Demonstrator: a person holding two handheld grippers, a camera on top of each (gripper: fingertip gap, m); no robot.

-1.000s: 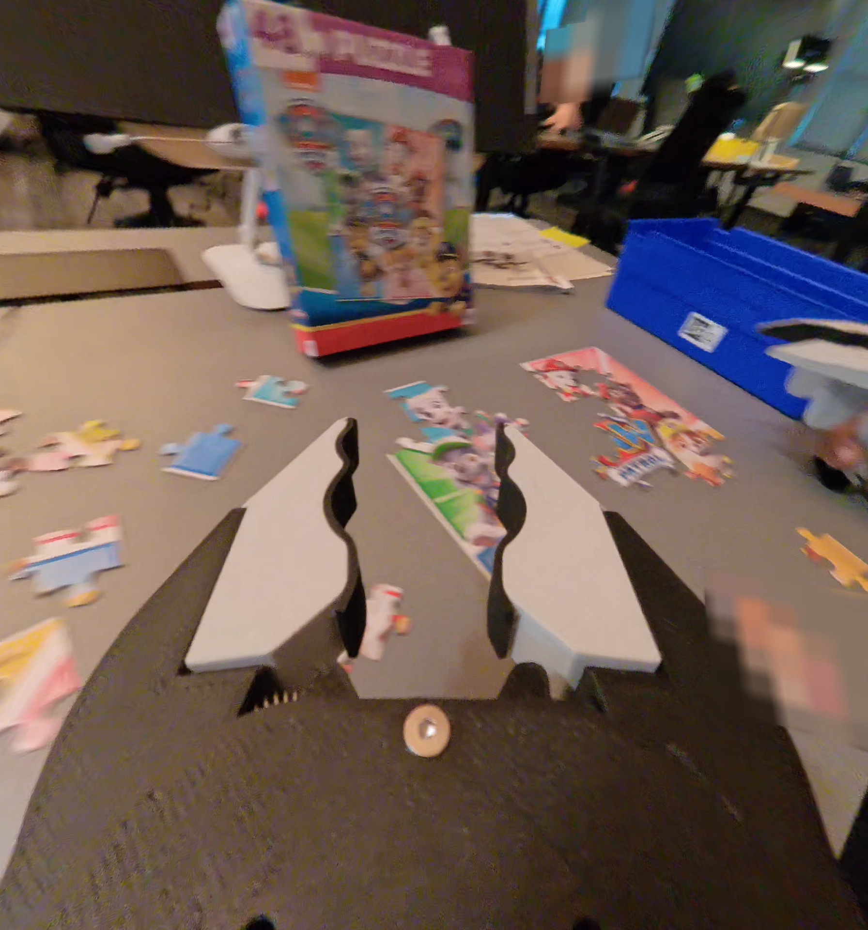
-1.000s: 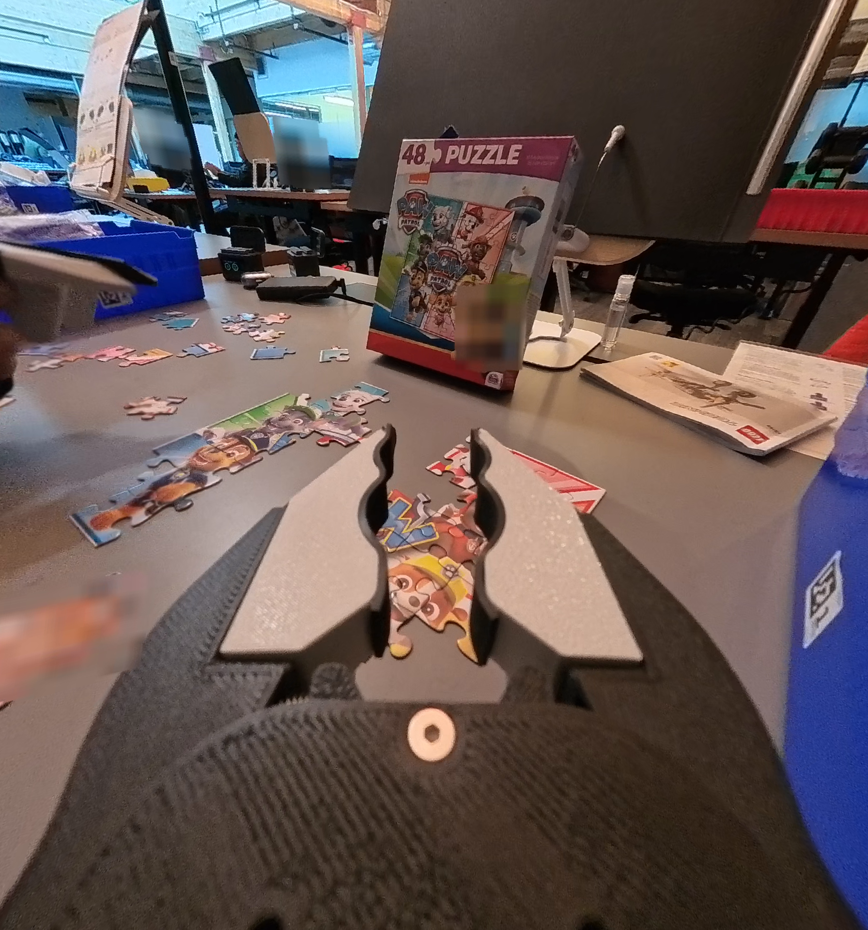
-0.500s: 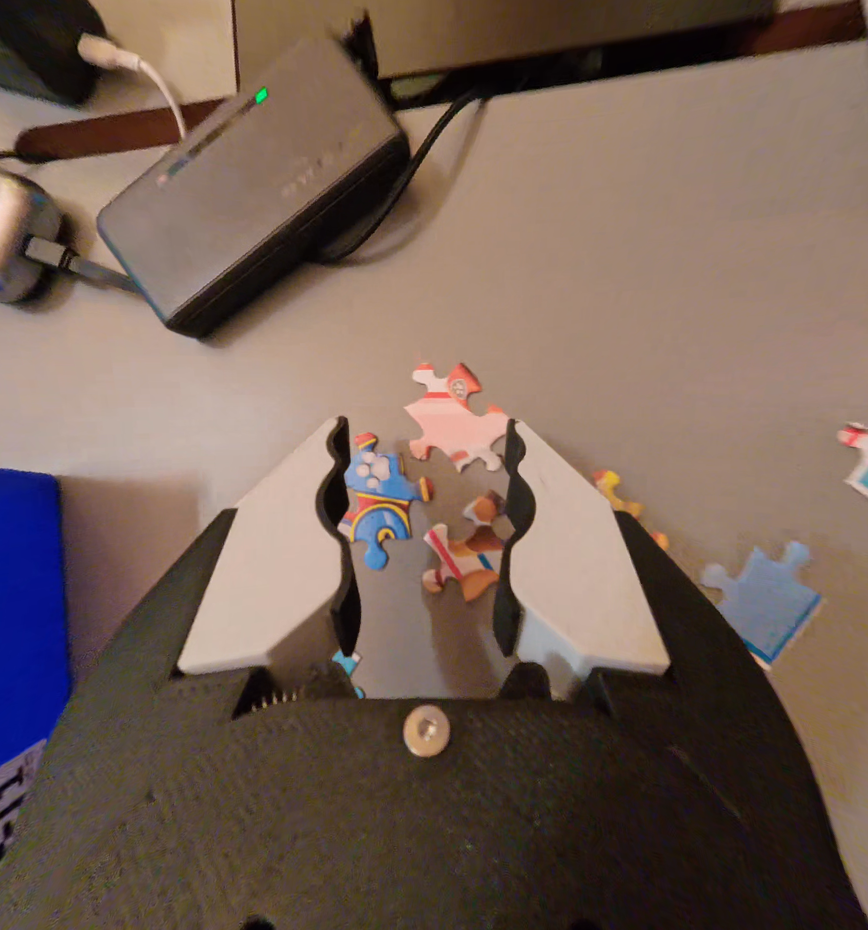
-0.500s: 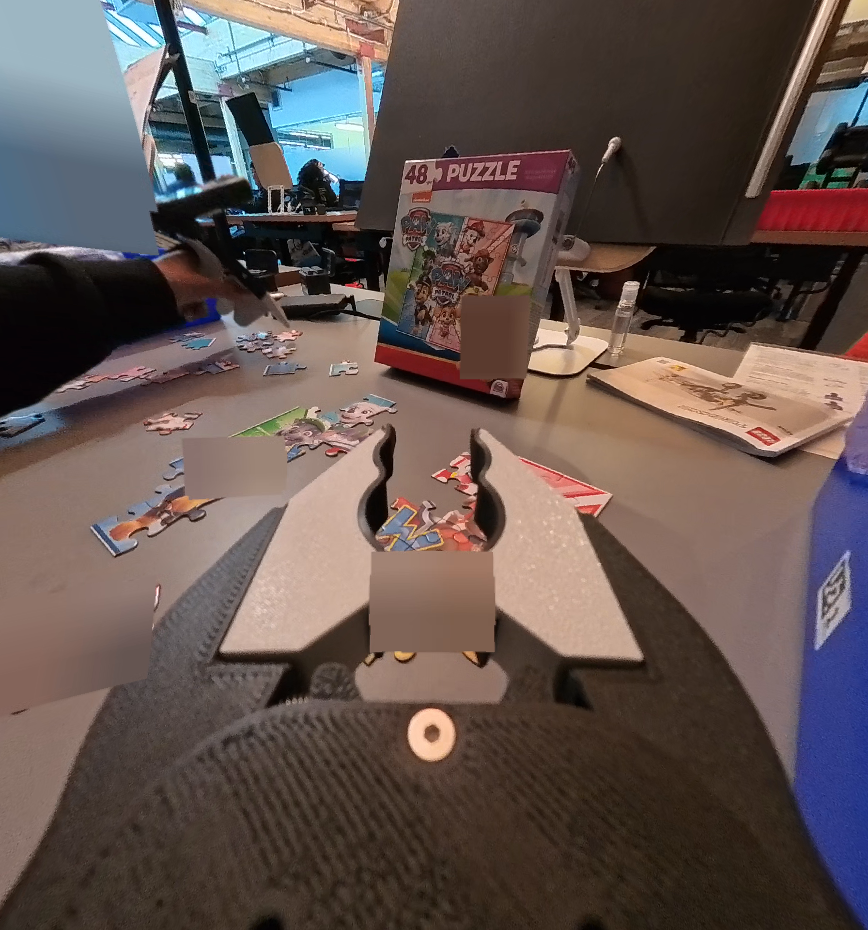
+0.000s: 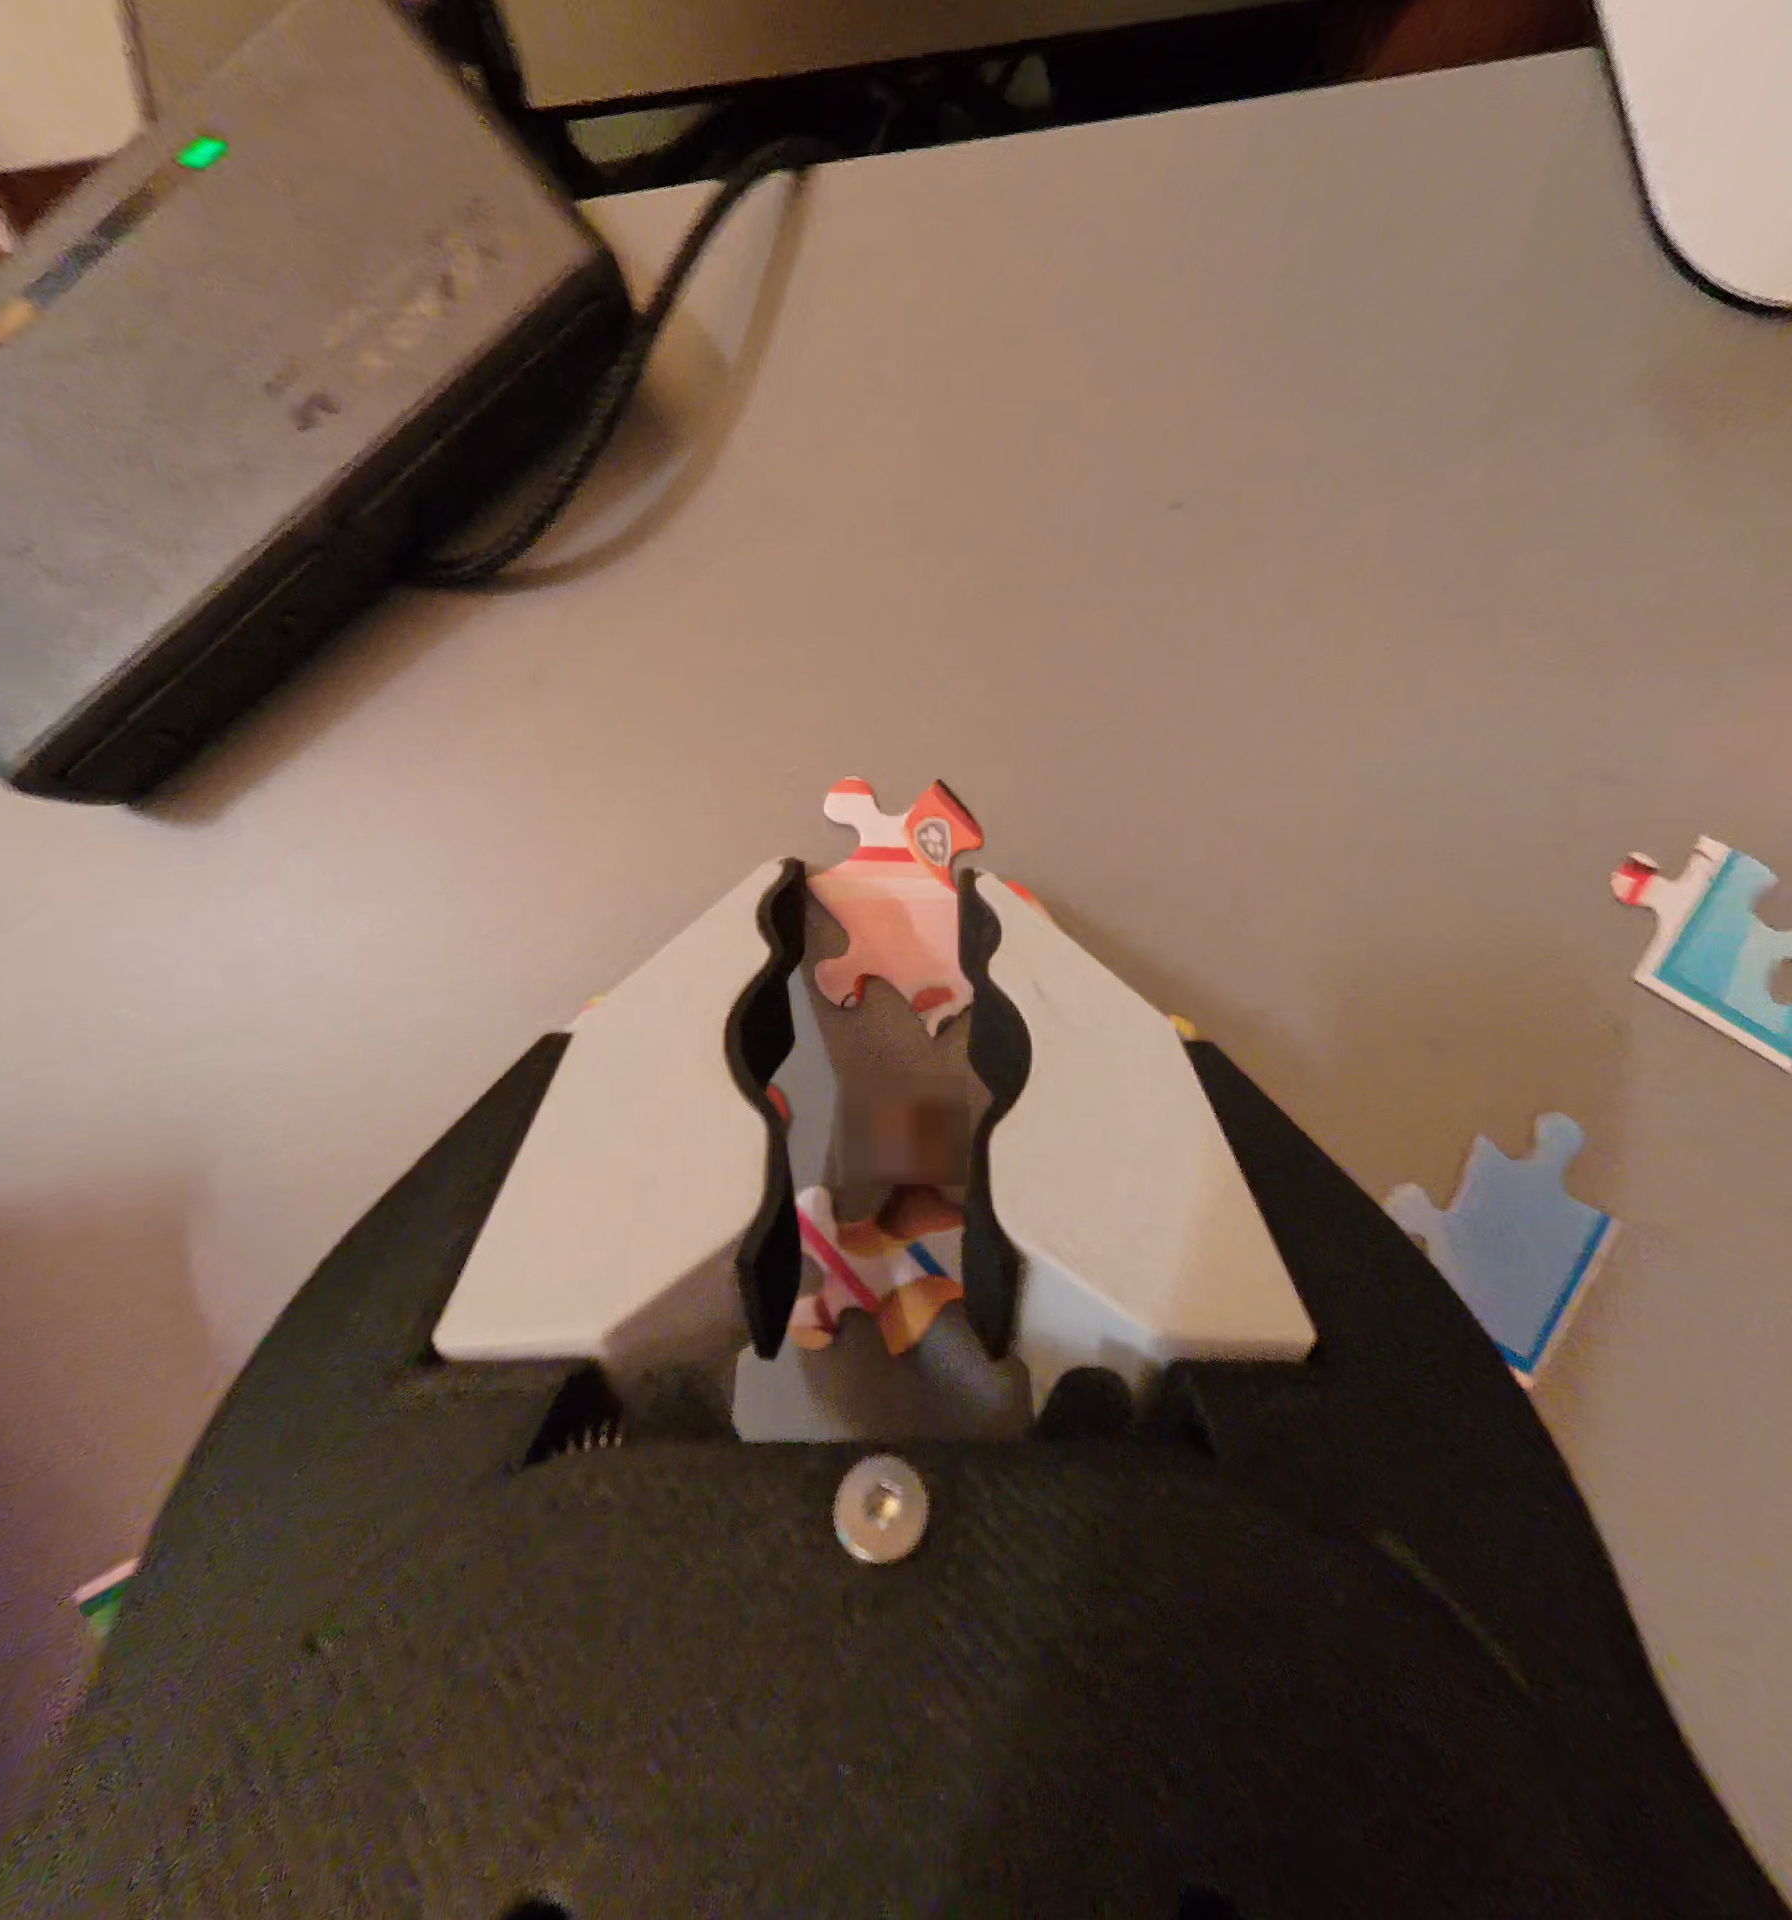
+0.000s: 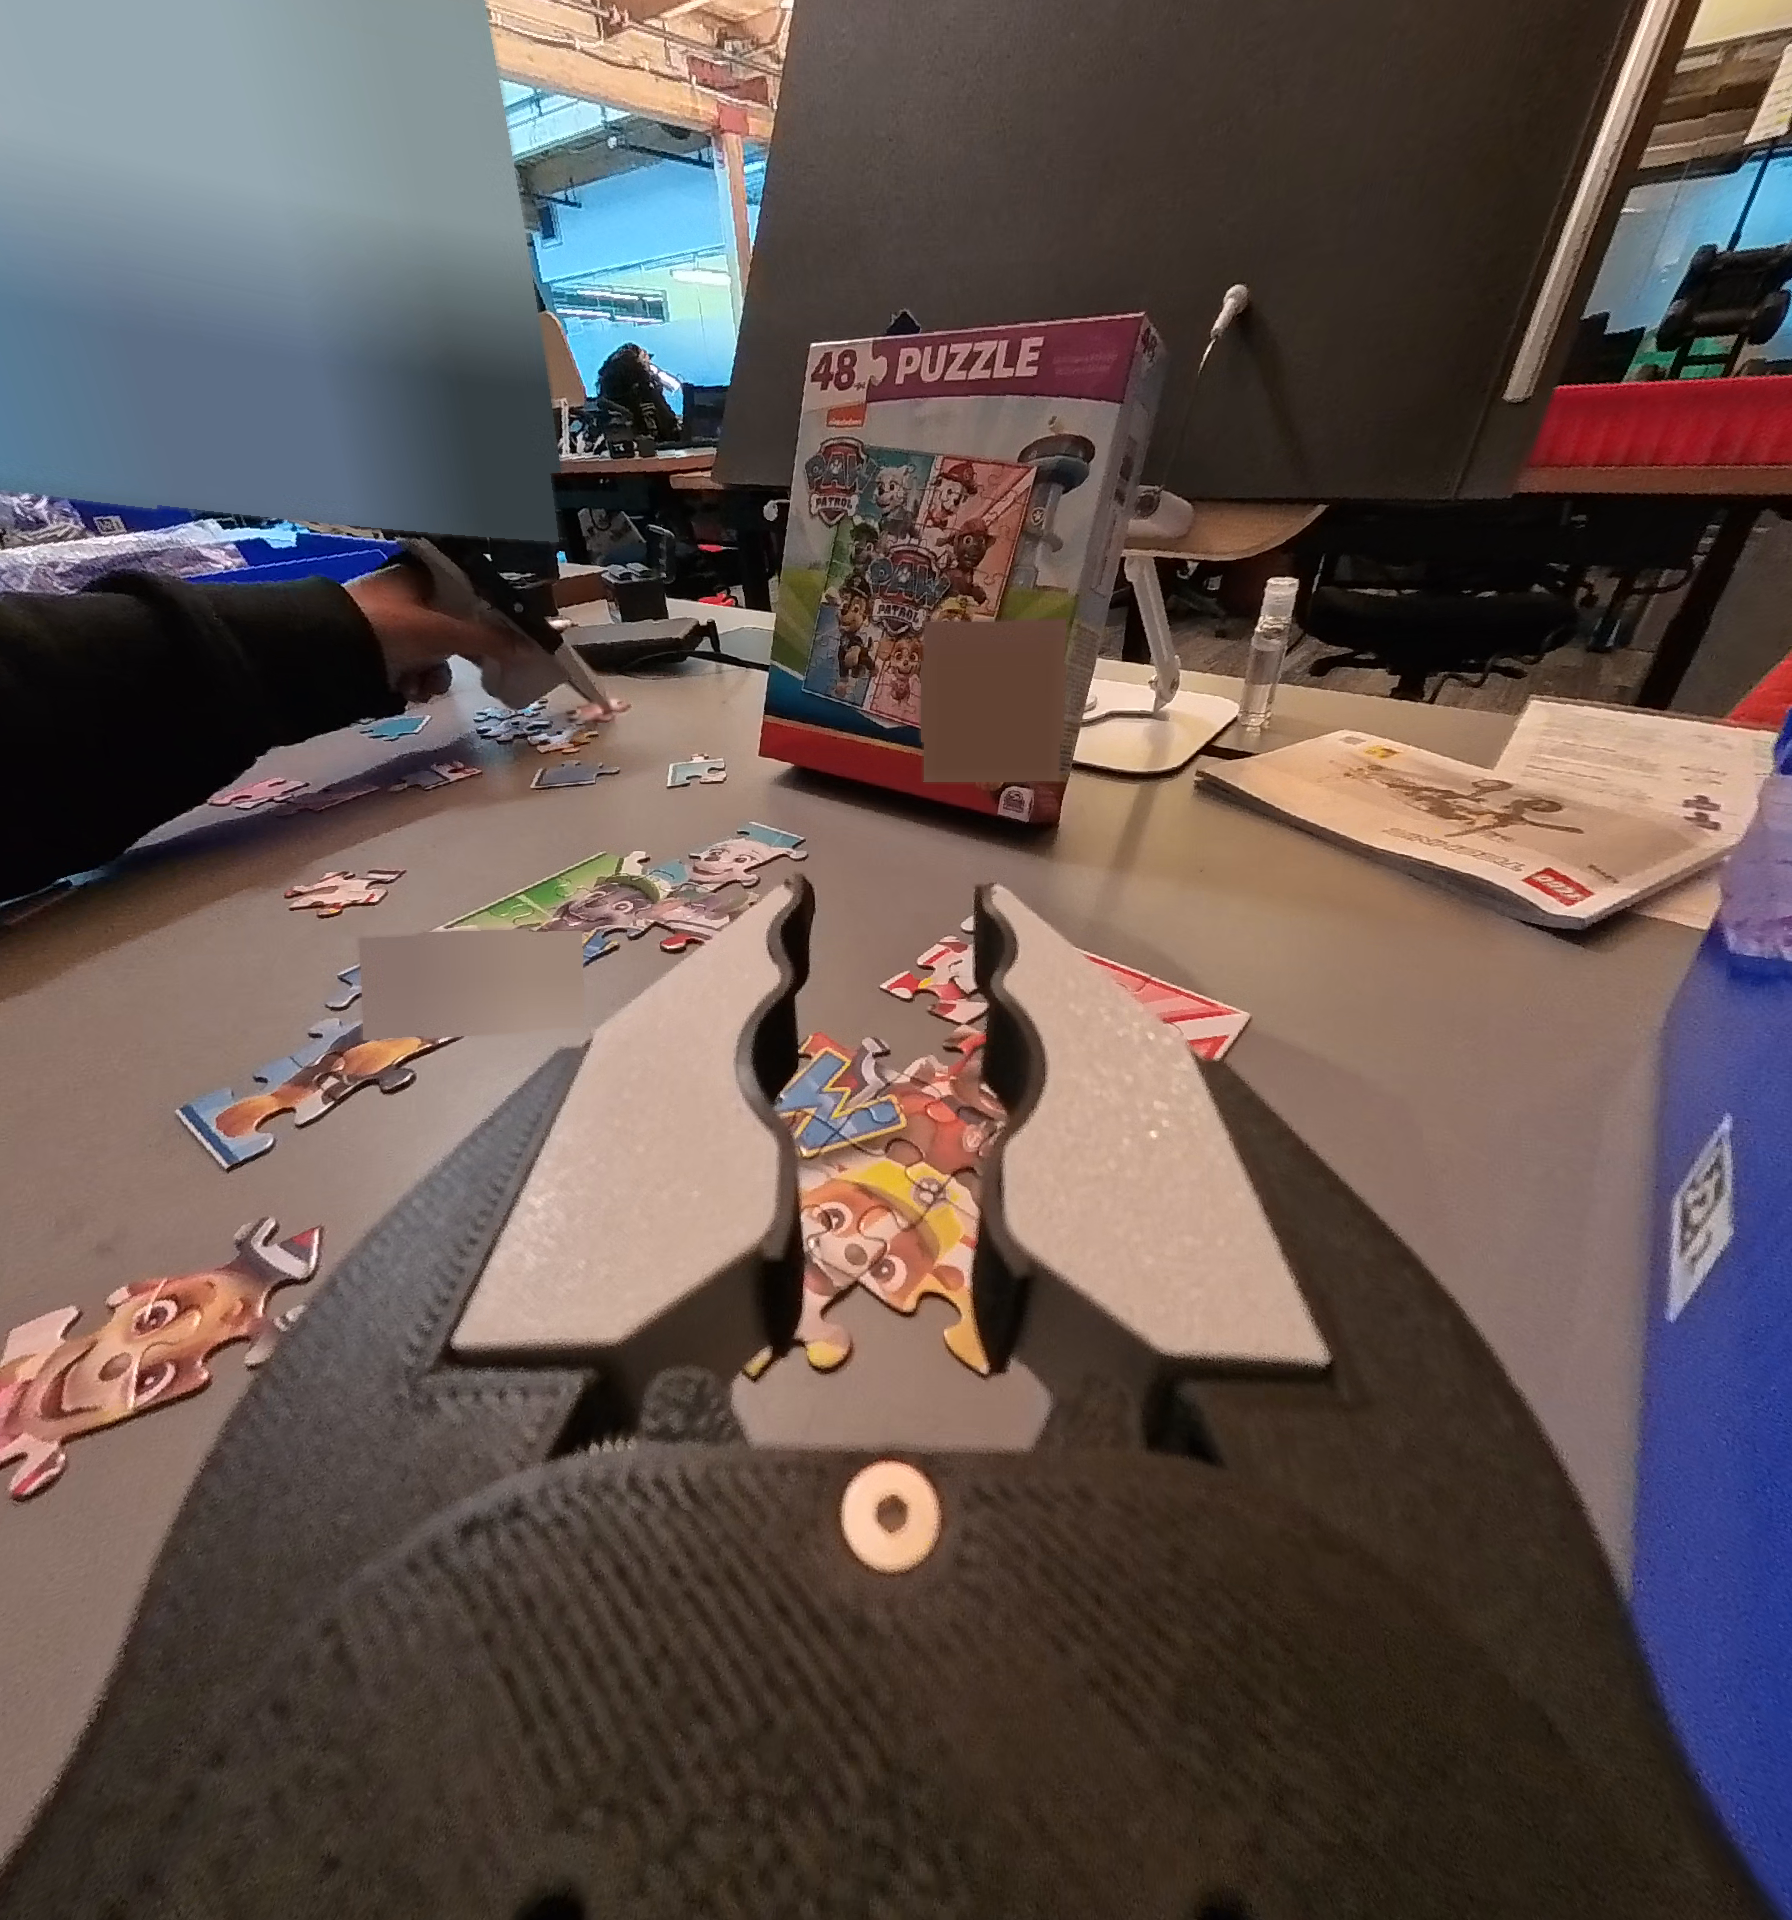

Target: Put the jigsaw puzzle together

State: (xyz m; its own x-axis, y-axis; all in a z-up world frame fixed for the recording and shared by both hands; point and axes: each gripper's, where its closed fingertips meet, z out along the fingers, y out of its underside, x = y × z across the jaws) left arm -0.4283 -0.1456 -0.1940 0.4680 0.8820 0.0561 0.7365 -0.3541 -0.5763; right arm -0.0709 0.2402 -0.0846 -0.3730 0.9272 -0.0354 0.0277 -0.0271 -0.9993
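Pink puzzle piece (image 5: pixel 897 914) pinched between left gripper (image 5: pixel 881 883) fingertips, jaws narrowly parted.

Left tongs (image 5: pixel 879 883) narrowed, right tongs (image 6: pixel 890 909) parted

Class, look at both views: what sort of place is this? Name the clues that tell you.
Probably an open-plan office or lab workspace. A grey table carries loose jigsaw pieces and a puzzle box, with a large monitor behind it, and rows of desks and office chairs beyond.

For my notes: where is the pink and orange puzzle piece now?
In the left wrist view, the pink and orange puzzle piece lies on the grey table, between the left gripper fingertips.
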